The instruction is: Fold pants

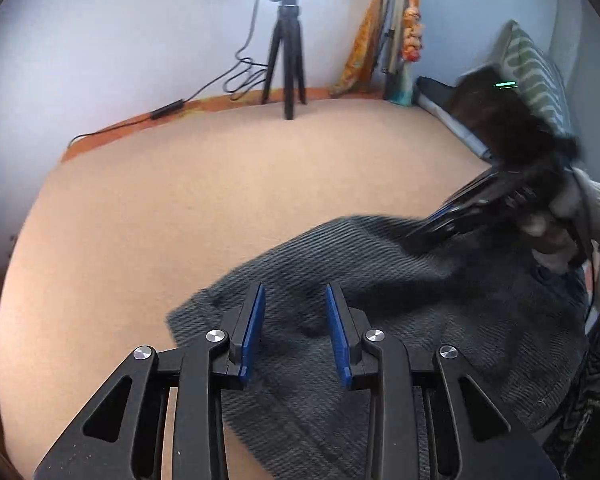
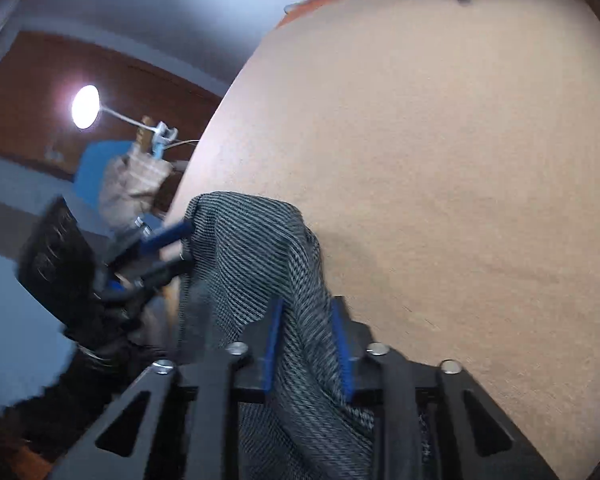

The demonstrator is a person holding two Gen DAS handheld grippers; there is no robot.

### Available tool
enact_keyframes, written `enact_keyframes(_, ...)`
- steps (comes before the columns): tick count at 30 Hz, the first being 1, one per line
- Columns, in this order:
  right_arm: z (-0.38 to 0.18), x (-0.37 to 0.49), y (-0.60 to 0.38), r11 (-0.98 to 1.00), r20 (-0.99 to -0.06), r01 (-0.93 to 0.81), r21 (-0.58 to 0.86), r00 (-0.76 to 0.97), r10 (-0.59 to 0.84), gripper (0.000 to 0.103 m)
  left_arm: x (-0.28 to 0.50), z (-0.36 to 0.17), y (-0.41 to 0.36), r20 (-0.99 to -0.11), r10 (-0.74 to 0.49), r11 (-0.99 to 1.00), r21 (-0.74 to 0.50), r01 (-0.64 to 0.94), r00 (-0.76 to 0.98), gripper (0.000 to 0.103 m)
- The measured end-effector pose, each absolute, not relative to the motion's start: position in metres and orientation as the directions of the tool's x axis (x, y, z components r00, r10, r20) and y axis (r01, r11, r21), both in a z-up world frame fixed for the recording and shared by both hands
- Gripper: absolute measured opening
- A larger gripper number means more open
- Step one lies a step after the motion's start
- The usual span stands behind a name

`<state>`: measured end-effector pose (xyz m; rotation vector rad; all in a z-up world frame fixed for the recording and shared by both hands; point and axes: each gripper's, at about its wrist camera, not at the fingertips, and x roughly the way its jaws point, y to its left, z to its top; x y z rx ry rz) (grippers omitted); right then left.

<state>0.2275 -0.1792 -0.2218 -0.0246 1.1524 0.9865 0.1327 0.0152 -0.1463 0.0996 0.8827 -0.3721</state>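
Dark grey ribbed pants (image 1: 380, 280) lie bunched on a peach-coloured bed (image 1: 180, 200). My left gripper (image 1: 295, 292) points down into them, its blue pads a little apart with fabric pinched between. In the right wrist view the left gripper (image 2: 180, 250) holds the raised left edge of the pants (image 2: 252, 248). My right gripper (image 2: 309, 308) is shut on a thick fold that runs up between its blue pads. From the left wrist view the right gripper (image 1: 416, 240) bites the far right edge of the cloth, blurred. The cloth humps up between the two grips.
A black tripod (image 1: 286, 60) with a bright lamp stands at the far edge of the bed, its cable (image 1: 168, 110) trailing left. A patterned pillow (image 1: 540, 68) and an orange cloth (image 1: 396, 32) sit at the back right. Bare bed surface (image 2: 460, 160) spreads beyond the pants.
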Motion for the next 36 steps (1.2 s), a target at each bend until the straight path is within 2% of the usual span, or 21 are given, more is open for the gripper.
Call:
enact_keyframes(4, -0.175, 0.170, -0.161, 0.580, -0.732, -0.814, -0.027, 0.411, 0.543, 0.004, 0.140, -0.158, 0.021, -0.799, -0.239, 0.942, -0.052, 0.333, 0.552, 0.029)
enact_keyframes(7, -0.187, 0.172, -0.147, 0.563, -0.761, -0.810, -0.165, 0.468, 0.449, 0.004, 0.144, -0.165, 0.016, -0.816, -0.208, 0.945, -0.026, 0.326, 0.539, 0.029)
enact_keyframes(8, -0.190, 0.176, -0.145, 0.562, -0.780, -0.815, -0.142, 0.442, 0.444, 0.005, 0.143, -0.164, 0.015, -0.816, -0.204, 0.944, -0.017, 0.331, 0.541, 0.029)
enact_keyframes(9, -0.192, 0.186, -0.149, 0.557, -0.806, -0.829, -0.052, 0.364, 0.466, 0.012, 0.143, -0.164, 0.015, -0.817, -0.200, 0.942, -0.009, 0.335, 0.542, 0.029)
enact_keyframes(10, -0.191, 0.202, -0.156, 0.570, -0.817, -0.814, 0.109, 0.253, 0.518, 0.029, 0.141, -0.164, 0.015, -0.818, -0.196, 0.941, -0.001, 0.339, 0.541, 0.029)
enact_keyframes(11, -0.190, 0.211, -0.164, 0.579, -0.806, -0.791, 0.196, 0.207, 0.555, 0.041, 0.141, -0.165, 0.015, -0.819, -0.194, 0.940, 0.003, 0.341, 0.541, 0.029)
enact_keyframes(12, -0.189, 0.223, -0.174, 0.599, -0.779, -0.745, 0.294, 0.177, 0.601, 0.061, 0.143, -0.166, 0.013, -0.820, -0.193, 0.940, 0.002, 0.341, 0.538, 0.029)
enact_keyframes(13, -0.187, 0.237, -0.184, 0.617, -0.748, -0.689, 0.380, 0.164, 0.643, 0.065, 0.143, -0.165, 0.014, -0.821, -0.195, 0.940, 0.000, 0.342, 0.537, 0.029)
enact_keyframes(14, -0.188, 0.247, -0.190, 0.622, -0.732, -0.650, 0.437, 0.145, 0.666, 0.065, 0.143, -0.164, 0.013, -0.823, -0.197, 0.939, -0.002, 0.343, 0.534, 0.029)
enact_keyframes(15, -0.194, 0.262, -0.197, 0.625, -0.717, -0.588, 0.514, 0.107, 0.689, 0.064, 0.142, -0.164, 0.014, -0.823, -0.199, 0.939, -0.006, 0.343, 0.532, 0.029)
enact_keyframes(18, -0.216, 0.284, -0.197, 0.629, -0.707, -0.471, 0.618, 0.015, 0.707, 0.054, 0.140, -0.157, 0.018, -0.816, -0.219, 0.938, -0.025, 0.347, 0.535, 0.029)
enact_keyframes(23, -0.245, 0.285, -0.176, 0.563, -0.654, -0.415, 0.714, -0.109, 0.749, 0.041, 0.138, -0.134, 0.037, -0.770, -0.228, 0.952, -0.049, 0.302, 0.596, 0.029)
enact_keyframes(25, -0.250, 0.274, -0.162, 0.550, -0.660, -0.437, 0.712, -0.149, 0.736, 0.029, 0.139, -0.129, 0.044, -0.760, -0.235, 0.956, -0.070, 0.284, 0.606, 0.029)
enact_keyframes(27, -0.245, 0.252, -0.147, 0.587, -0.729, -0.532, 0.611, -0.089, 0.678, 0.015, 0.140, -0.131, 0.048, -0.761, -0.231, 0.959, -0.072, 0.276, 0.606, 0.029)
enact_keyframes(28, -0.238, 0.244, -0.144, 0.597, -0.745, -0.564, 0.570, -0.049, 0.666, 0.011, 0.140, -0.132, 0.048, -0.764, -0.235, 0.958, -0.077, 0.277, 0.601, 0.029)
enact_keyframes(29, -0.231, 0.236, -0.142, 0.604, -0.757, -0.602, 0.523, -0.001, 0.653, 0.009, 0.141, -0.134, 0.046, -0.768, -0.242, 0.956, -0.083, 0.283, 0.593, 0.029)
enact_keyframes(32, -0.190, 0.200, -0.136, 0.590, -0.762, -0.767, 0.252, 0.218, 0.610, 0.007, 0.139, -0.137, 0.039, -0.775, -0.244, 0.950, -0.070, 0.304, 0.583, 0.029)
enact_keyframes(34, -0.174, 0.175, -0.128, 0.555, -0.735, -0.831, -0.017, 0.387, 0.557, 0.005, 0.141, -0.144, 0.035, -0.787, -0.235, 0.950, -0.061, 0.307, 0.571, 0.029)
enact_keyframes(36, -0.184, 0.181, -0.121, 0.552, -0.762, -0.828, -0.097, 0.418, 0.494, 0.005, 0.148, -0.155, 0.032, -0.813, -0.214, 0.953, -0.051, 0.300, 0.541, 0.029)
